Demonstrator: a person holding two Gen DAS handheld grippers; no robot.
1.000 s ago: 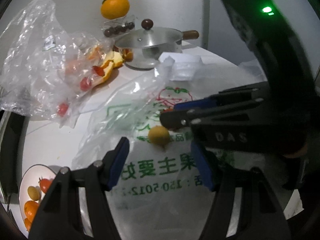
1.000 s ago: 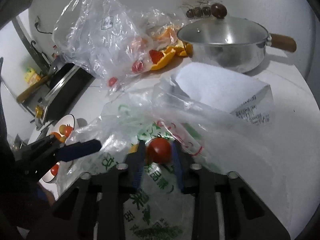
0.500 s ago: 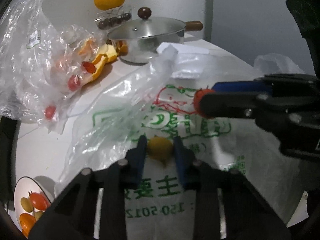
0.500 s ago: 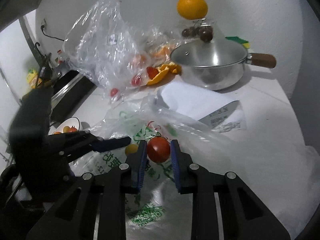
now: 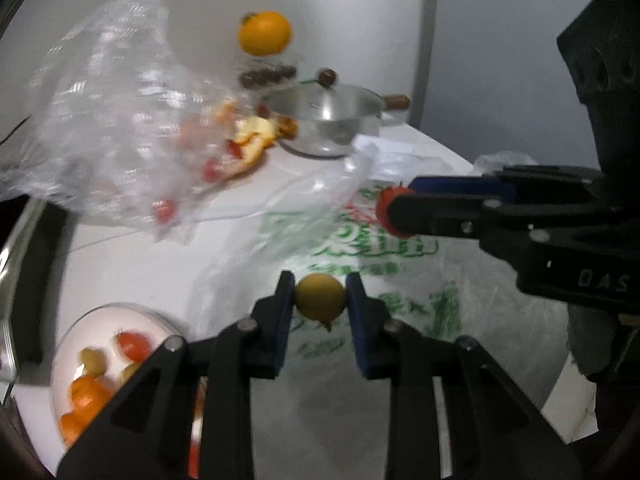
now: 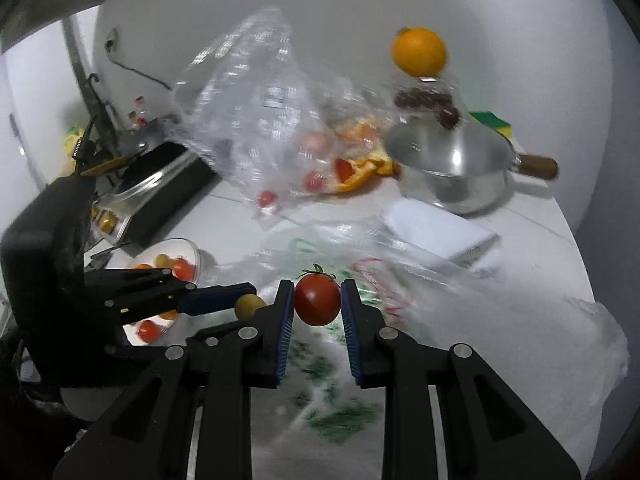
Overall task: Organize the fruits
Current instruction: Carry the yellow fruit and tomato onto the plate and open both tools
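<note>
A white counter (image 6: 552, 264) spreads beyond both sets of jaws, and on it, directly under them, lies a flattened plastic bag with green print (image 5: 360, 248). Farther out past the fingertips, to the left, stands a crumpled clear bag (image 6: 256, 120) with small red fruits inside; to the right of it sits a lidded steel pot (image 6: 452, 168), with an orange (image 6: 419, 52) above it. Left of and below the left gripper (image 5: 320, 296) is a white plate (image 5: 76, 340) of small fruits. That gripper is clamped on a yellow tomato (image 5: 320, 297), roundish, its small pointed tip turned down and toward the camera. The right gripper (image 6: 317, 300) pinches a red tomato (image 6: 317, 299), its green stem pointing up and away from the jaws. Both fruits are clear of the bag.
</note>
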